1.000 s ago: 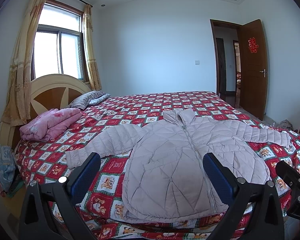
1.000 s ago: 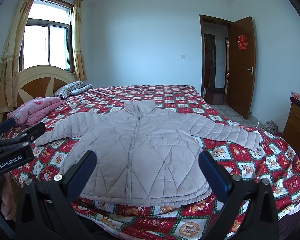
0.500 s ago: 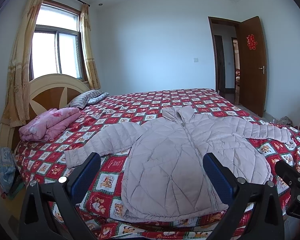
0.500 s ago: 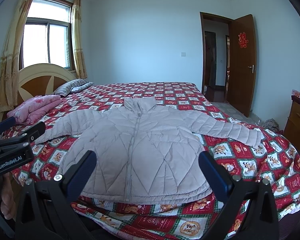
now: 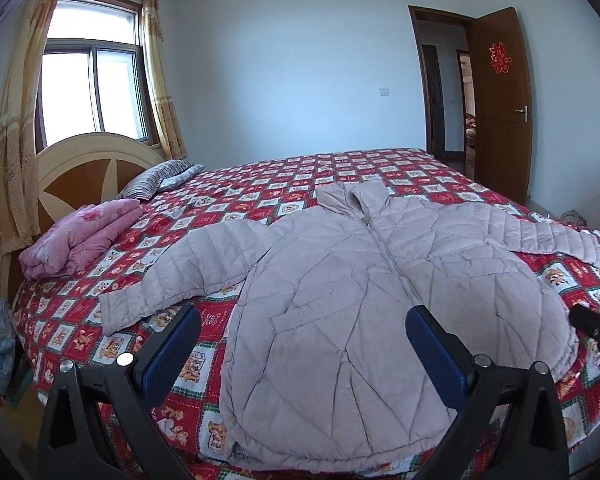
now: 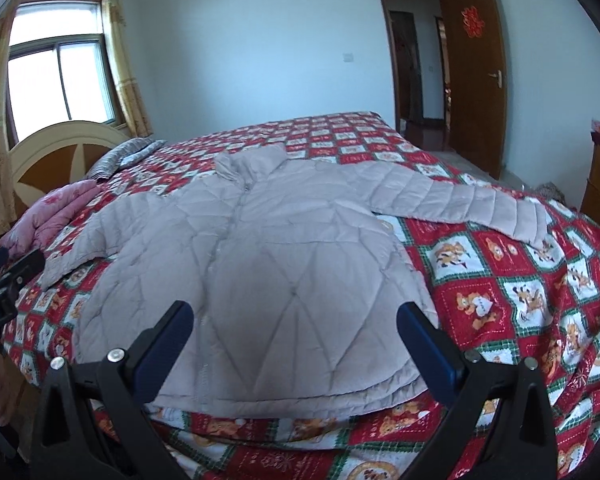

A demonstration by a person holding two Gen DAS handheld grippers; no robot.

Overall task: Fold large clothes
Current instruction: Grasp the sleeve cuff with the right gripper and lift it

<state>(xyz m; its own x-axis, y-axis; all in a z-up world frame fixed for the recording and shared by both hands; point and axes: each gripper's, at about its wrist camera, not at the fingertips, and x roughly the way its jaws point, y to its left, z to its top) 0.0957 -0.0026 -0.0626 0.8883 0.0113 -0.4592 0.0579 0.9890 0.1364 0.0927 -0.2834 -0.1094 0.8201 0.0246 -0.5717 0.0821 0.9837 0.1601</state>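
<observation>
Both grippers nearer jacket [image 5: 352, 300] hem, left gripper [image 5: 302, 344], right gripper [image 6: 290, 340] fingers wide, empty

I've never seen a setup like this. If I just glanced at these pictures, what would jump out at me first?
Most likely the pale quilted jacket, spread flat and zipped, sleeves out to both sides, on the near part of a bed with a loud red checked cartoon bedspread. Next, the black two-finger tools at the bottom: the left gripper and right gripper, both open and holding nothing. A folded pink quilt lies by the headboard.
</observation>
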